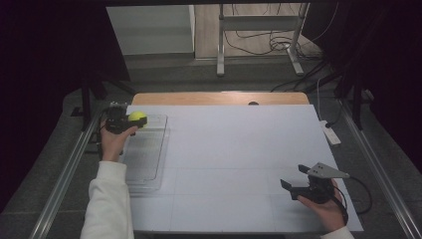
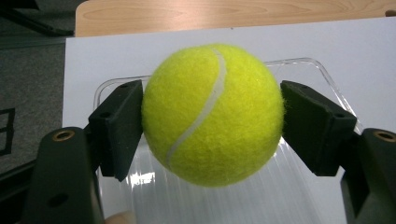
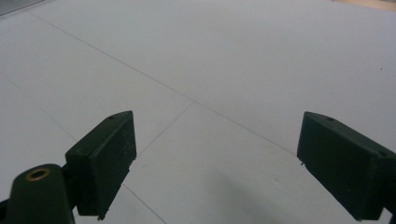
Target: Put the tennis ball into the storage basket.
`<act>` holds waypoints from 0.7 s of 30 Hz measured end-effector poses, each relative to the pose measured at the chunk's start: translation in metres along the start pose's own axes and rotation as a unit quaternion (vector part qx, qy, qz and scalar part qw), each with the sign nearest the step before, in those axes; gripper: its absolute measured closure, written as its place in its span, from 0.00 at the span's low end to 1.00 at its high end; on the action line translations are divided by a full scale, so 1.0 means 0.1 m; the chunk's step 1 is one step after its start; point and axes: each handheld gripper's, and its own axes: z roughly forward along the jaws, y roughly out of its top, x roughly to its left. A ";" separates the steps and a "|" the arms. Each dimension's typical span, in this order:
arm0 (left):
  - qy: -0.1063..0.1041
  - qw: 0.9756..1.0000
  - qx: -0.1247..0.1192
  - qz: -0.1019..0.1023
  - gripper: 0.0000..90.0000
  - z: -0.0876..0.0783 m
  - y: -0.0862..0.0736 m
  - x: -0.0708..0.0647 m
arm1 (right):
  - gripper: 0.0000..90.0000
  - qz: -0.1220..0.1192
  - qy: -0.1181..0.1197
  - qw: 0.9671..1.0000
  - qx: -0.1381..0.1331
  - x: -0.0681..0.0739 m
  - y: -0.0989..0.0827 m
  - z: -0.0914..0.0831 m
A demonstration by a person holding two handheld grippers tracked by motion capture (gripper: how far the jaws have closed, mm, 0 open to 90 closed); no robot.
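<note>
A yellow tennis ball (image 2: 212,114) sits clamped between the two black pads of my left gripper (image 2: 212,126), held above a clear plastic tray (image 2: 308,70). From above, that ball (image 1: 137,117) and left gripper (image 1: 130,121) hover over the far end of the tray (image 1: 147,164) at the table's left side. At the near right, my right gripper (image 1: 294,177) rests low over the white sheet, its jaws spread wide with nothing between them. In the right gripper view the right gripper (image 3: 215,168) frames bare white surface.
A white sheet (image 1: 234,159) covers the wooden table (image 1: 219,98). Metal rails (image 1: 64,174) run along both sides. A white power strip (image 1: 331,132) lies off the right edge. A metal stand (image 1: 259,30) and cables sit on the floor beyond.
</note>
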 end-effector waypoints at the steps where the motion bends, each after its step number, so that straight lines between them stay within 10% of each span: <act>1: 0.001 1.000 0.000 -0.001 0.29 0.01 0.00 0.00 | 0.14 0.000 0.000 1.000 0.000 0.00 0.00 0.00; 21: 0.029 0.998 0.041 0.027 0.29 0.12 -0.04 -0.04 | 0.14 0.000 0.000 1.000 0.000 0.00 0.00 0.00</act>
